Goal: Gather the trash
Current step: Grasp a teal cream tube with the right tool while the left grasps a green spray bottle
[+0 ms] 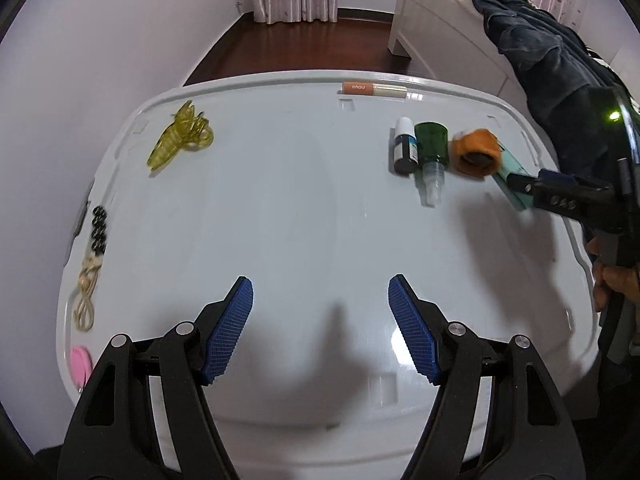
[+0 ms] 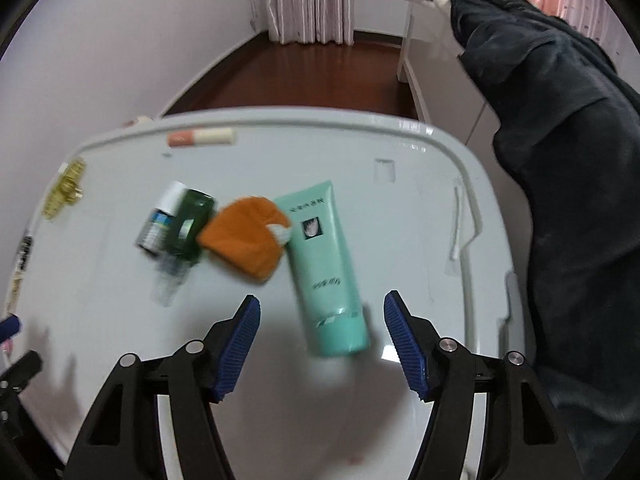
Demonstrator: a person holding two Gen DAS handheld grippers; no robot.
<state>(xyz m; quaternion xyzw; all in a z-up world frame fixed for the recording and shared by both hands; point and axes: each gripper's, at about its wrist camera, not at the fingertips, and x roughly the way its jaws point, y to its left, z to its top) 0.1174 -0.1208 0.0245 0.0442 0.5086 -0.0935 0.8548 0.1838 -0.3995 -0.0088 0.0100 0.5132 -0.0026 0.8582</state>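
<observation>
Only right wrist shows mint tube (image 2: 326,264) whole, both grippers' fingers released, empty.

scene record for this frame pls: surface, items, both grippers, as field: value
surface: white tabletop
right cluster: small dropper bottle, green spray bottle, orange knit piece, mint tube, all lying flat
far edge: pink-and-cream stick
left side: yellow hair claw, bead string, pink item
left gripper: open, nothing between fingers
right gripper: open, over the tube's cap end, no contact visible
</observation>
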